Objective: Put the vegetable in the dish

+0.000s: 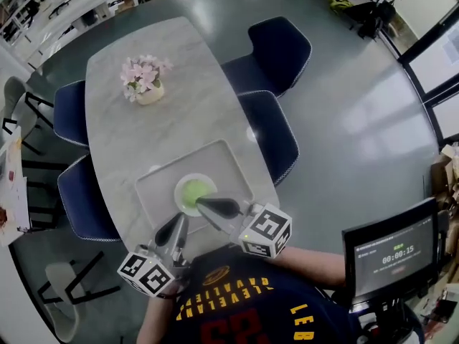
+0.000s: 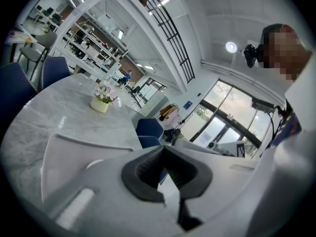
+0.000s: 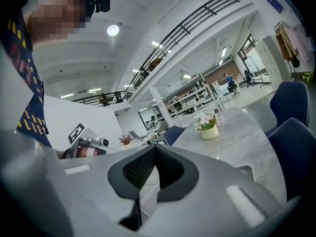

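Round white dish (image 1: 177, 190), holding the pale green vegetable (image 1: 193, 190), sits mid-way on the grey rectangular tray (image 1: 152, 192). The right gripper (image 1: 203, 203), jaws together and empty, lies over the tray's near half, tips at the dish. The left gripper (image 1: 180, 223), jaws likewise together, is at the tray's near edge.

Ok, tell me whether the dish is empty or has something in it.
Not empty: the head view shows a pale green item lying inside the dish.
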`<state>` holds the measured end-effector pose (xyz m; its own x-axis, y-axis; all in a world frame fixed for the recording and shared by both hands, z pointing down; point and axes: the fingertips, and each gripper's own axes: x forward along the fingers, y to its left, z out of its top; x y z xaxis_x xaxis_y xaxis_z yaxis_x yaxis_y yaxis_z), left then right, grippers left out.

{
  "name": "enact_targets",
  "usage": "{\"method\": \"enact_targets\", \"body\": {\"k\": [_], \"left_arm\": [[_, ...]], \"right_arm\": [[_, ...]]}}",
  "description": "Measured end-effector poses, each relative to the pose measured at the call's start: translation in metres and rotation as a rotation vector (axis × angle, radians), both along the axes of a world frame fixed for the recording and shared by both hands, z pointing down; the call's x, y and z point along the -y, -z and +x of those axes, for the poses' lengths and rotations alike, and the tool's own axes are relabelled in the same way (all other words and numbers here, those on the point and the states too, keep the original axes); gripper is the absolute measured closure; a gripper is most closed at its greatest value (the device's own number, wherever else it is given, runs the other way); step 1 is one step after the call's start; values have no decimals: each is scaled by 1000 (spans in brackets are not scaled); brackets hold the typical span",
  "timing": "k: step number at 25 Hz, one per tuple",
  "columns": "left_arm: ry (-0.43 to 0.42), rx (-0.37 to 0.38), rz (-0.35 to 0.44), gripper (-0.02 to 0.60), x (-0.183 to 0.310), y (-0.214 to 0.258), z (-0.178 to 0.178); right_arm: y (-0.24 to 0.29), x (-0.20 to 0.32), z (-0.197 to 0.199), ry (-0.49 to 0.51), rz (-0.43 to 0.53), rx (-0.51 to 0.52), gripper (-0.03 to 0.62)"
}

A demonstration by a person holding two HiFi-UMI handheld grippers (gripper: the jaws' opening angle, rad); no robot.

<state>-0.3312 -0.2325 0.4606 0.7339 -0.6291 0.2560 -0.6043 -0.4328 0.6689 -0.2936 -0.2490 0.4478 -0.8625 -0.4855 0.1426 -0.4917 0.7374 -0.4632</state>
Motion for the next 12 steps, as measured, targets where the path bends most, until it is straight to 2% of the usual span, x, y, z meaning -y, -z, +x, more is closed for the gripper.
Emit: {"method": "enact_targets", "body": {"k": [12], "left_arm": [[-21,-2,2,580,3,-3,4]], "right_arm": [[-3,2,3,-12,1,-15,588]]}}
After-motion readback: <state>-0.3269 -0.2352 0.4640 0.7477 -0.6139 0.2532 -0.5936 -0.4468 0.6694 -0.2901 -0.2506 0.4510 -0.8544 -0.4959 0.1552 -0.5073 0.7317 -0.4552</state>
